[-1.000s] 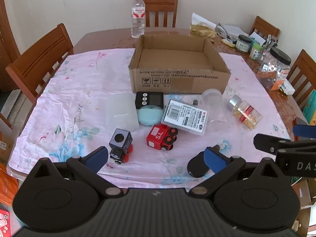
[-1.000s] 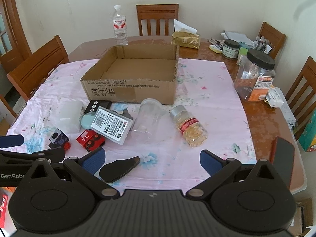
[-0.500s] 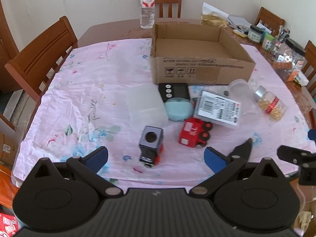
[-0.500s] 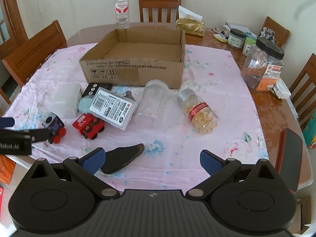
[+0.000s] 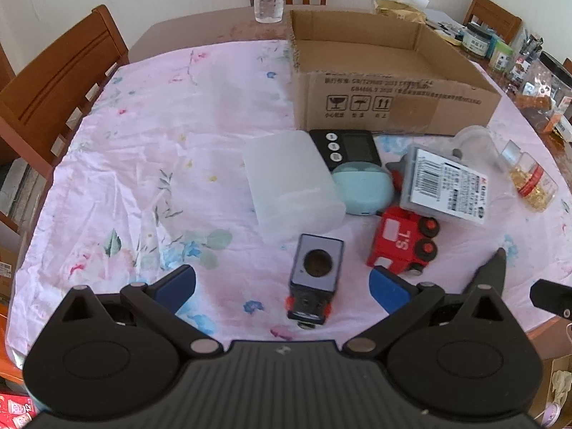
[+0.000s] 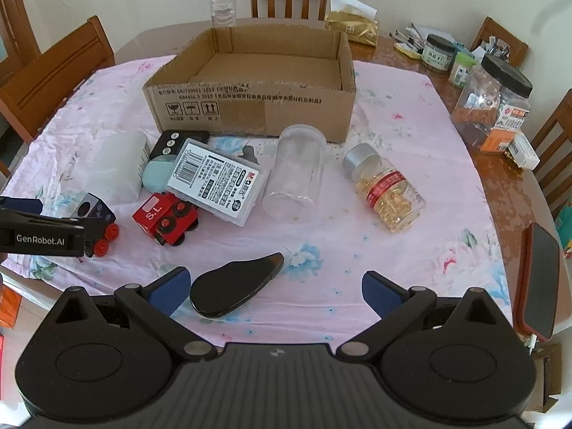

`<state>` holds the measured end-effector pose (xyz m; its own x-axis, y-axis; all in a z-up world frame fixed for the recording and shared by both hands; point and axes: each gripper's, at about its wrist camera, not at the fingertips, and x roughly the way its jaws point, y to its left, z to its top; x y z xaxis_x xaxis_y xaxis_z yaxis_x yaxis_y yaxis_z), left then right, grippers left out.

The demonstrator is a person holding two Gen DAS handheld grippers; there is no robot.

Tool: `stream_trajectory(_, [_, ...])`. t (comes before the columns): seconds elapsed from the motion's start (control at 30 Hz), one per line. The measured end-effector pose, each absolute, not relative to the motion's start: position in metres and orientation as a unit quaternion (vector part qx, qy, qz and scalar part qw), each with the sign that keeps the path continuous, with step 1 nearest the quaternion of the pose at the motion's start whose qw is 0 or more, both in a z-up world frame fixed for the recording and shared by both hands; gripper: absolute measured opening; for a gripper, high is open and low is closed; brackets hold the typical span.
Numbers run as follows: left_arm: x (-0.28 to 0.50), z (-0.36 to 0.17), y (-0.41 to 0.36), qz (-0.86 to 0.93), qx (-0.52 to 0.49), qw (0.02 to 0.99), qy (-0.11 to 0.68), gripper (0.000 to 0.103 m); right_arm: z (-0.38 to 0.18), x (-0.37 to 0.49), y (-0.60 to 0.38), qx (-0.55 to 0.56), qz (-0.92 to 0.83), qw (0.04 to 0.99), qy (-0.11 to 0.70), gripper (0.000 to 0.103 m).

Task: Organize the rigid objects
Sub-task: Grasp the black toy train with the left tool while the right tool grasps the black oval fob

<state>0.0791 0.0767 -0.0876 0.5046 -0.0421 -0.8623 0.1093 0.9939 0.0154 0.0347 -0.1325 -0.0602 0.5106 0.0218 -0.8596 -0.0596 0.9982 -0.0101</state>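
Left gripper (image 5: 282, 282) spread wide, empty, black train (image 5: 314, 279) between its fingers, untouched. Red train (image 5: 402, 243) just right. Carton (image 6: 257, 82) stands behind the clutter. Right gripper (image 6: 275, 291) wide open, empty, above black case (image 6: 234, 291).

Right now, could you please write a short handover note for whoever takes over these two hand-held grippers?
Left hand-held gripper: open, empty, low over the black toy engine.
Right hand-held gripper: open, empty, above the black shoehorn-shaped piece.
Cardboard box: nothing visible inside.
On the cloth in front of it: red toy engine, frosted box, timer, mint case, labelled case, clear jar, capsule bottle.
Done: nothing boxed.
Left: everything; the black engine looks like the likely first pick.
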Motion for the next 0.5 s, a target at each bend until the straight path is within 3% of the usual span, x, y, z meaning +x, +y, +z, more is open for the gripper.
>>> stream_trajectory(0.5, [0.089, -0.090, 0.137, -0.010, 0.000, 0.865, 0.502, 0.102, -0.083, 0.053, -0.116, -0.032, 0.034, 0.854, 0.518, 0.103])
